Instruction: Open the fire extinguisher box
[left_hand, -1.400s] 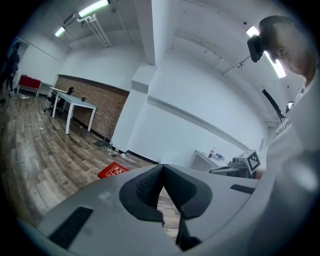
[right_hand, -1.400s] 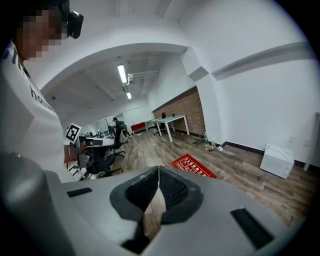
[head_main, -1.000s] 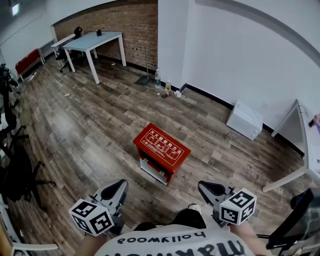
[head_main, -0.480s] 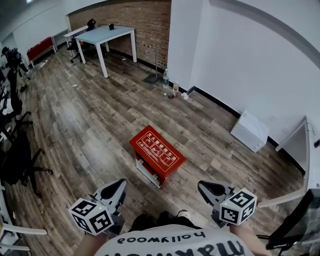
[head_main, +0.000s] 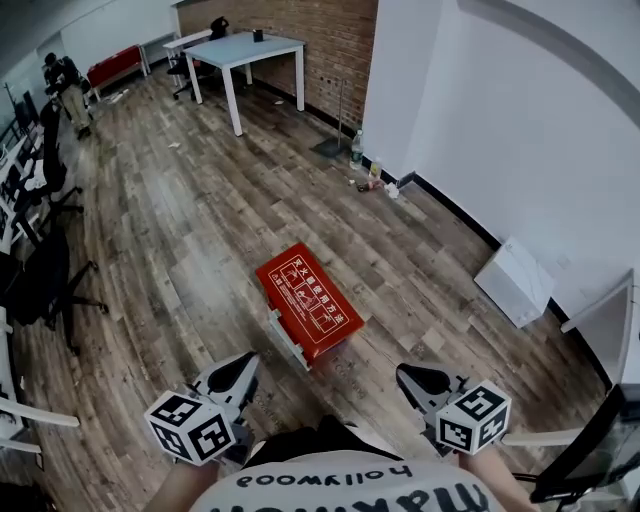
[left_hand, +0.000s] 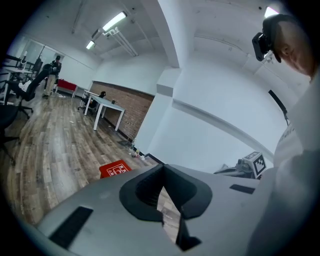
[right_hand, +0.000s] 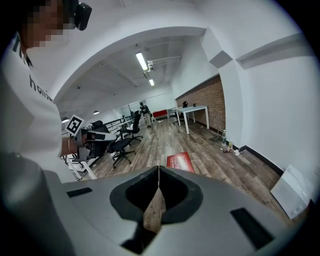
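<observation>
Red box (head_main: 307, 302) lying diagonal (upper-left to lower-right), left tongs (head_main: 240, 364), right tongs (head_main: 414, 376) closed, empty

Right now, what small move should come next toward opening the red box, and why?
Probably lower both toward the red box: it sits on the floor ahead, lid apparently down, while the left hand-held gripper and right hand-held gripper are shut, empty and short of it.

The red rectangular metal box (head_main: 307, 303) is ringed by bare wood-plank floor (head_main: 200, 230) on every side. Open floor is left between it and the left gripper (head_main: 238, 368) and right gripper (head_main: 415, 378). The black office chairs (head_main: 40, 285) at the left and the low white cabinet (head_main: 515, 283) by the white wall (head_main: 520, 130) are set well apart from it.
</observation>
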